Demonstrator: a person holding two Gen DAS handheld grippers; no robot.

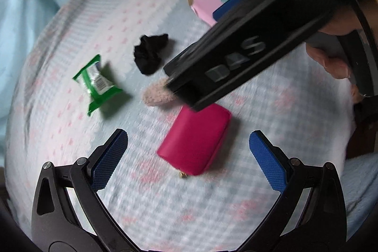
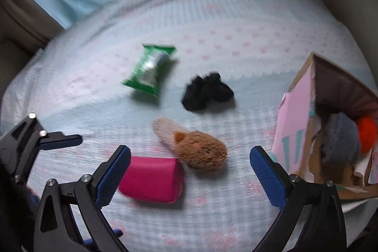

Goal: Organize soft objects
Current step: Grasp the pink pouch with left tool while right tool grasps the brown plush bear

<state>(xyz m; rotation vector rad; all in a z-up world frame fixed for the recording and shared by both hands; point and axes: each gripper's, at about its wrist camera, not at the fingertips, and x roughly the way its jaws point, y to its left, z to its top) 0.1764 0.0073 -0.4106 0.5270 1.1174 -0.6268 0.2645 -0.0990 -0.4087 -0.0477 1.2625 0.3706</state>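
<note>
Brown plush toy (image 2: 200,152) lies near the open right claw (image 2: 190,171), box (image 2: 297,115) just right. Straddle its body, squeeze gently; left claw (image 1: 187,152) gapes too

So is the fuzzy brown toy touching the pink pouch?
Touching: in the right wrist view the brown toy presses against the pink pouch at its top right corner.

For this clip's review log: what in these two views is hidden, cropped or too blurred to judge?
- Plush toy: in the left wrist view the right gripper's body covers all but its pale end.
- Box contents: the right wrist view shows only a grey item and an orange one; the walls hide the rest.
- Green packet: print is motion-blurred in both views.
- Pink pouch: one corner lies behind the right gripper in the left wrist view.
</note>
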